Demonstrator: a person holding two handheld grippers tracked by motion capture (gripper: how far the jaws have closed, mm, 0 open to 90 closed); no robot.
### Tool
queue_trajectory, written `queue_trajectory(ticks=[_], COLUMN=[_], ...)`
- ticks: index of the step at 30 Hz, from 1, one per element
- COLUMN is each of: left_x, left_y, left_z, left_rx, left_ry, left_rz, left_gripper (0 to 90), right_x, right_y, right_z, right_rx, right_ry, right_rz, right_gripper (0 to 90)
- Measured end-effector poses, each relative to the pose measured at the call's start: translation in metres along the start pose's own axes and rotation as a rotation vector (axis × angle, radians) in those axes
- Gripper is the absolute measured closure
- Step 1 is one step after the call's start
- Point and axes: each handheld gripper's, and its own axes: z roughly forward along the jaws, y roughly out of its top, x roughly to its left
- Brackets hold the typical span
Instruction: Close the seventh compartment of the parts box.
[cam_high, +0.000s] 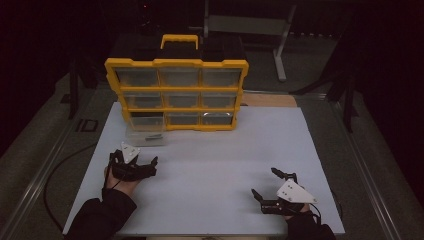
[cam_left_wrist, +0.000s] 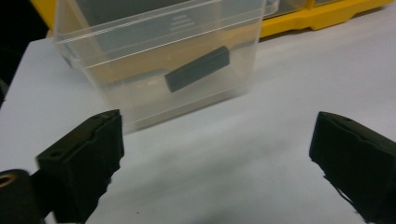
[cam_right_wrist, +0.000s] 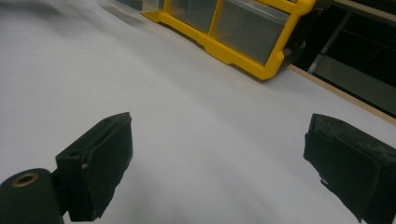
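I keep the left gripper (cam_high: 146, 165) spread, empty, near the clear drawer (cam_left_wrist: 159, 60), ready to grasp it. The right gripper (cam_high: 265, 185) rests apart too, clear.

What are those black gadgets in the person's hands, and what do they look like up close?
Each hand holds a black two-jaw tool. The left gripper and right gripper each carry a grey three-cornered plate on top, dotted with small dark marks. Seen close, the fingers are chunky, matte black blocks. A thin dark cable loops off the table's left edge. The person wears dark long sleeves.
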Motion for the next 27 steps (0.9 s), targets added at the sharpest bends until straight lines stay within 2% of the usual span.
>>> queue_trajectory(ticks=[3, 8, 14, 16, 21, 27], left_x=[0.0007, 0.0026, 0.0019, 0.0016, 0.0020, 0.0038], left_y=[0.0009, 0.0034, 0.0055, 0.0057, 0.0060, 0.0060], left_z=[-0.0003, 0.0009, 0.0032, 0.0040, 0.0056, 0.0068], left_rx=[-0.007, -0.002, 0.000, 0.003, 0.008, 0.015], left_ry=[0.012, 0.005, 0.021, 0.028, 0.048, 0.040], left_rz=[-0.004, -0.010, -0.012, -0.005, -0.001, 0.003], left_gripper=[11.8, 23.2, 29.1, 35.8, 45.9, 59.4], right_x=[0.0000, -0.0002, -0.0002, -0.0002, -0.0003, -0.0005], right_y=[0.0000, -0.0001, -0.0001, 0.0000, 0.0000, -0.0001], right_z=[0.0000, 0.0000, 0.0000, 0.0000, 0.0000, 0.0001], right_rx=[0.000, 0.000, 0.001, 0.000, 0.000, 0.000], right_ry=[0.001, 0.001, 0.000, 0.000, -0.001, -0.001], right_rz=[0.000, 0.000, 0.000, 0.000, -0.001, -0.001], right_gripper=[8.0, 8.0, 8.0, 8.0, 8.0, 8.0])
